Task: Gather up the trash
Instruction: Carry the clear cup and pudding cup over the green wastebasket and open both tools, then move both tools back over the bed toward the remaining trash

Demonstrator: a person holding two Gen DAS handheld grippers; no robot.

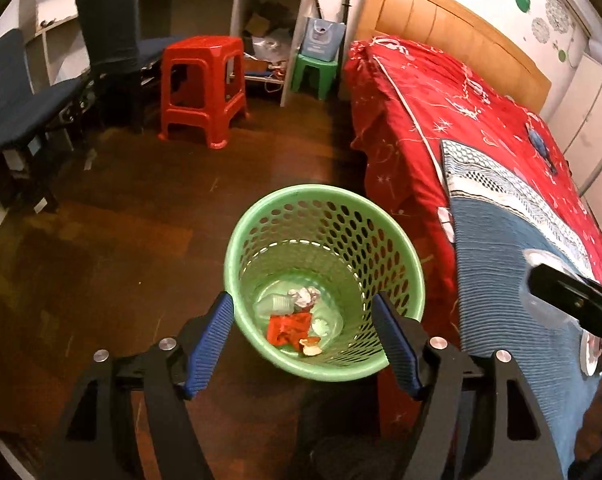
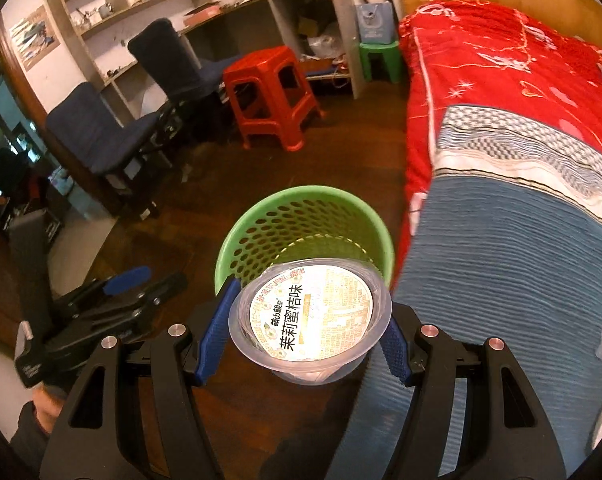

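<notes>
A green perforated waste basket [image 1: 325,236] stands on the wooden floor beside the bed; it also shows in the right wrist view [image 2: 301,216]. Inside lie a crumpled white paper [image 1: 305,295], a clear plastic piece [image 1: 275,304] and a red wrapper [image 1: 289,330]. My left gripper [image 1: 303,340] is open and empty, its blue fingers on either side of the basket's near rim. My right gripper [image 2: 305,328] is shut on a clear plastic cup [image 2: 311,320] with a printed foil lid, held just above the basket's near rim. The right gripper shows at the left wrist view's right edge [image 1: 573,300].
A bed with a red cover [image 1: 441,100] and a blue blanket [image 1: 513,280] runs along the right. A red plastic stool [image 1: 203,88], a small green stool [image 1: 315,74], two dark chairs [image 1: 113,40] and a shelf desk stand at the back. Dark wooden floor [image 1: 121,248] lies to the left.
</notes>
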